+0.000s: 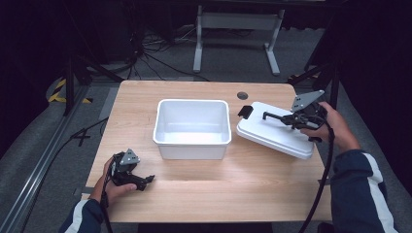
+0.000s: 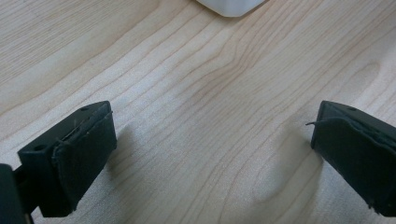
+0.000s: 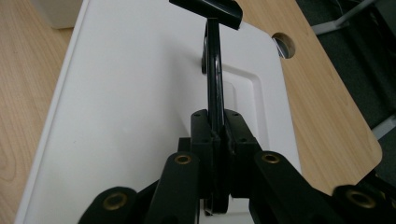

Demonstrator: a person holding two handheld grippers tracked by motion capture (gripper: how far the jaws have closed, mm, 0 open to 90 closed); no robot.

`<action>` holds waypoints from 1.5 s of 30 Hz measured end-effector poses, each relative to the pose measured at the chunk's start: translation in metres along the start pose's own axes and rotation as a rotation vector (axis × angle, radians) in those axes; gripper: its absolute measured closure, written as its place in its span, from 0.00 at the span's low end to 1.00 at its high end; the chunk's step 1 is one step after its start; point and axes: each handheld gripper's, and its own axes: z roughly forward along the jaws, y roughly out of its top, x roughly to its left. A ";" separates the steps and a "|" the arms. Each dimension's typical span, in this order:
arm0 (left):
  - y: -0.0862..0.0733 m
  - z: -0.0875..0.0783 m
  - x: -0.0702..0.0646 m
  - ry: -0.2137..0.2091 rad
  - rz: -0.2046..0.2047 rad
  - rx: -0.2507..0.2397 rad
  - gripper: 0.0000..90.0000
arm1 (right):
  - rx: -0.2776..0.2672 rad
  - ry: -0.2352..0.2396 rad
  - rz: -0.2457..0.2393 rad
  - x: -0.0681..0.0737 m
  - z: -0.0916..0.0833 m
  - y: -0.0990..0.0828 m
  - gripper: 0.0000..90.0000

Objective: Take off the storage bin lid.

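Wood grain of the table is light, and on it stands a white tub, a little behind the middle. The tub is open at the top and looks empty inside.

To the right of the tub, near it, is a white lid. It is tilted: the side toward the right hand is higher than the table. A black handle stands up from the top of the lid, and at the lid's far left corner there is a black clip.

The right tool is closed on the handle. In the right gripper view the two jaws press together around the thin black handle, which rises out of a shallow sunken panel in the lid.

The left tool is low over the table near the front left corner, well apart from the tub, and the left hand holds it. Its jaws are wide apart with nothing between them; in the left gripper view there is bare wood between them and one corner of the tub at the top edge.

A round hole is in the table behind the lid.
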 end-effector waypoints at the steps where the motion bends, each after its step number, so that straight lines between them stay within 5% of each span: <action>1: 0.000 0.000 0.000 0.000 0.000 0.000 0.01 | 0.002 0.004 0.001 0.000 0.003 -0.001 0.94; 17: 0.000 0.000 0.000 0.000 -0.001 -0.001 0.01 | 0.038 0.023 0.056 -0.001 0.051 -0.012 0.94; 34: 0.000 0.000 0.000 0.000 -0.001 -0.001 0.01 | 0.037 0.031 0.109 -0.002 0.073 -0.025 0.94; 45: 0.000 0.000 0.000 0.001 -0.001 -0.001 0.01 | 0.082 0.021 0.138 -0.003 0.080 -0.031 0.93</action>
